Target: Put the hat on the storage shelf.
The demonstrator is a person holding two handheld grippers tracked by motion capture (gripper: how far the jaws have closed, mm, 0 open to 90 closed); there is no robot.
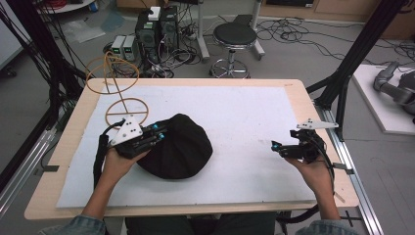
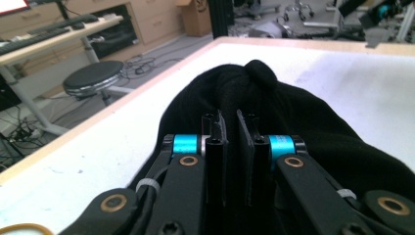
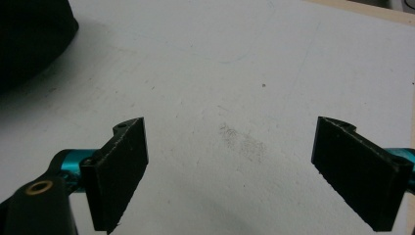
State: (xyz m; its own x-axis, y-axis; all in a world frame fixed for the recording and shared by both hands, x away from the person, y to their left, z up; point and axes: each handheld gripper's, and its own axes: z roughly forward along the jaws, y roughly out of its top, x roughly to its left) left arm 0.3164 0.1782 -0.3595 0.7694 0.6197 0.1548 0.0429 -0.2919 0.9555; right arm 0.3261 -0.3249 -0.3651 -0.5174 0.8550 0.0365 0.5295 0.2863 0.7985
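A black fabric hat (image 1: 182,147) lies in a soft heap on the white mat, left of centre. My left gripper (image 1: 159,132) reaches into its left edge. In the left gripper view the jaws (image 2: 231,120) stand almost together, pinching a fold of the hat (image 2: 259,81), which bunches up just beyond them. My right gripper (image 1: 276,146) sits low over the mat near the table's right side, well apart from the hat. Its pads (image 3: 122,166) are spread wide over bare mat, so this gripper (image 3: 232,129) is open and holds nothing. The hat's dark edge (image 3: 29,34) lies far off at the upper left.
A stand of thin wooden hoops (image 1: 120,93) rises at the mat's back left corner, close behind my left hand. The white mat (image 1: 244,112) covers a wooden table (image 1: 298,90). On the floor beyond are a round stool (image 1: 235,36), computer boxes and cables.
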